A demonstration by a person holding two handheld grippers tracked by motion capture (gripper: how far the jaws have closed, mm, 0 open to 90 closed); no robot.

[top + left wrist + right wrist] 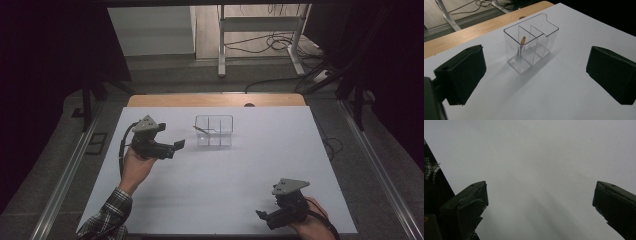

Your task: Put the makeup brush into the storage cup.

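The left tool [172, 146] hovers over the white worktop [240, 200] with its jaws spread wide, released and holding nothing. Just ahead of its tips, a little apart from them, stands the box [214, 130], a clear hard-plastic bin with thin smooth walls and rounded corners. In the left gripper view the box [530, 47] stands between the two jaws and farther off; its long axis runs away from the tool, slanting to the right. Two clear partitions cut it into three compartments in a row, and the far end has a stepped notch in its rim. In the compartment nearest the tool a thin stick [521, 47] leans nearly upright, its tan rounded tip up and just below the rim, its pale lower end on the floor of the bin. What the stick is made of cannot be told.

The right tool [265, 216] sits near the worktop's near edge, well apart from the box and pointing toward the left tool's side. Its jaws are also wide apart and empty in the right gripper view, over the bare, matte worktop [536, 170]. The jaws of both tools are matte black blocks.
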